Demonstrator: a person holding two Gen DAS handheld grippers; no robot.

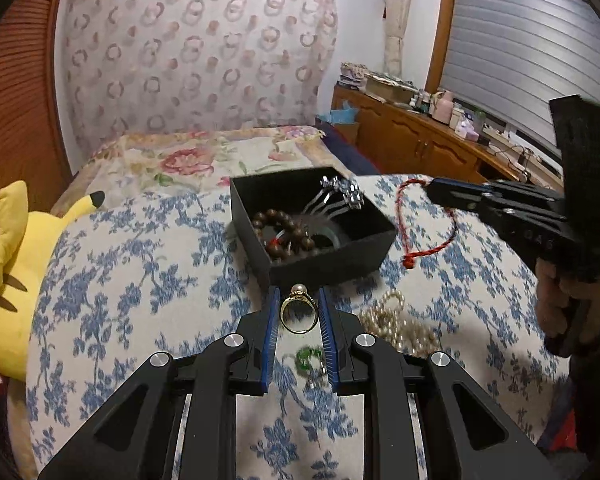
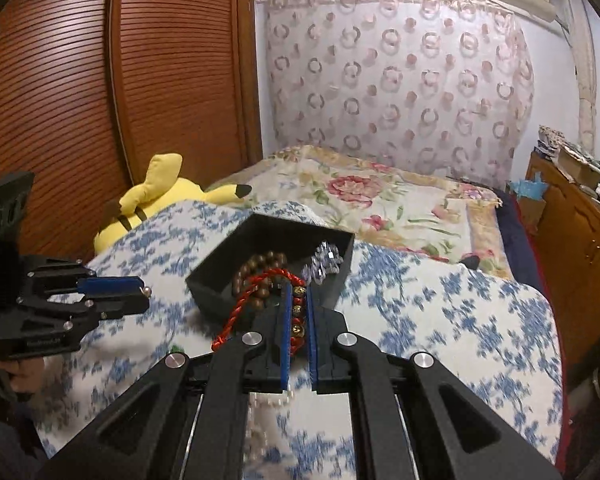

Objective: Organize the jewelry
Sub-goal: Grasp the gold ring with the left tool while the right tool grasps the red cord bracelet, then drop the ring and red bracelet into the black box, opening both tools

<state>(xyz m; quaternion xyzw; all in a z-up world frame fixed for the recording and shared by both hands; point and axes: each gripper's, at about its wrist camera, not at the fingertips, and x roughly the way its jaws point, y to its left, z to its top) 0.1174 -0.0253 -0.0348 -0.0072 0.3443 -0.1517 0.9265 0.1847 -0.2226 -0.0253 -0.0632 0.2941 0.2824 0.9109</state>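
Ring (image 1: 298, 312): left wrist view; gold band with 1 pearl on top, pinched upright between the pads of the left tongs (image 1: 299, 300), just short of the black box (image 1: 374, 236).
Ring handling: judged light, stiff and slippery; gripping across the band as now looks sound, the pearl setting is best left untouched.
Loose pieces: pearl strand (image 1: 400, 322) on the bed just right of the left tongs, a blurred green item (image 1: 309, 358) below them.
Red cord bracelet (image 2: 256, 298): right wrist view; right tongs (image 2: 299, 300) pressed together on its beaded stretch, the free loop dangling left, in front of the box.
Cord handling: judged light, limp, liable to swing and snag.
Surface: soft bed under a blue floral cover (image 2: 440, 304); small things could sink or roll.
Room: wooden wardrobe, patterned curtain, yellow plush toy (image 2: 160, 196) left of the tongs.
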